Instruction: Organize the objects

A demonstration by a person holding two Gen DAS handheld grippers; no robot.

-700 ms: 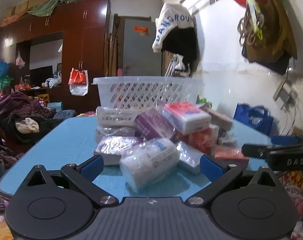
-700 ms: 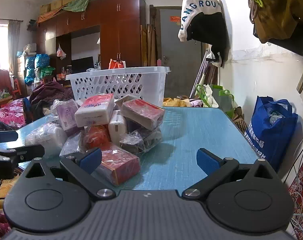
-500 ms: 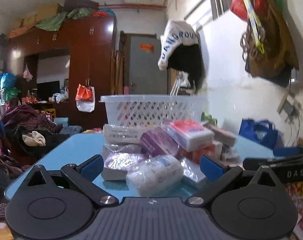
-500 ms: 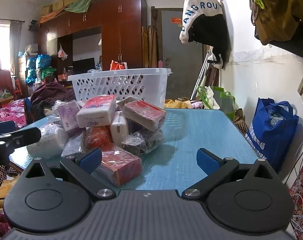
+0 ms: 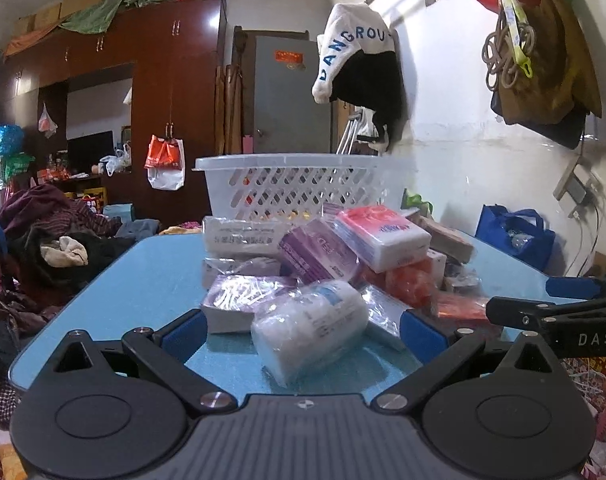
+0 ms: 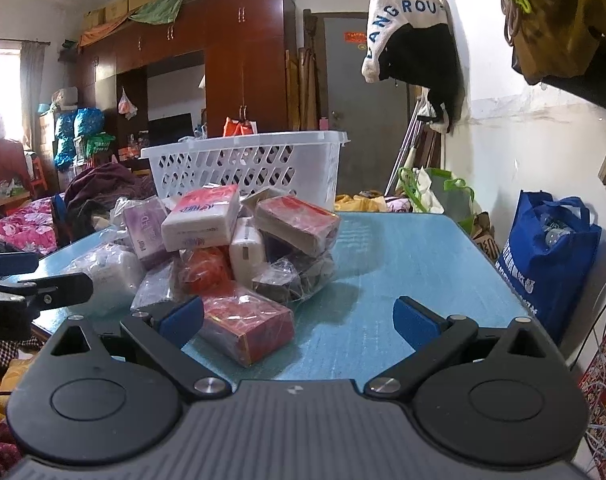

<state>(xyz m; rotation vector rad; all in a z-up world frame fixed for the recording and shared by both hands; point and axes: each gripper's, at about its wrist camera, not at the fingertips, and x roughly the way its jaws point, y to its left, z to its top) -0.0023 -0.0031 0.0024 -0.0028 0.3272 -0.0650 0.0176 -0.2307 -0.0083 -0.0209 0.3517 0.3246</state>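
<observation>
Both views showed slightly more of the counter point(image 5: 151, 280) than a moment earlier, as though the tools had tipped down a little; nothing in the pile had shifted. The left tool point(image 5: 301, 330) and the right tool point(image 6: 299, 320) each stood with jaws wide apart, holding nothing. The pile sat mid-counter, just near of one white basket point(image 5: 299, 192) at the far edge. Nearest the left tool lay one white wrapped roll point(image 5: 309, 326), which looked soft, light and slippery in its film; gripping across its middle seemed best. Nearest the right tool, toward its left jaw, lay one red film-wrapped box point(image 6: 247, 326), seemingly stiff and best taken across its short sides. On top rested one white-and-red tissue pack point(image 5: 383, 232), likely squashy. Packets in all numbered about a dozen; the overlap hid an exact count.
</observation>
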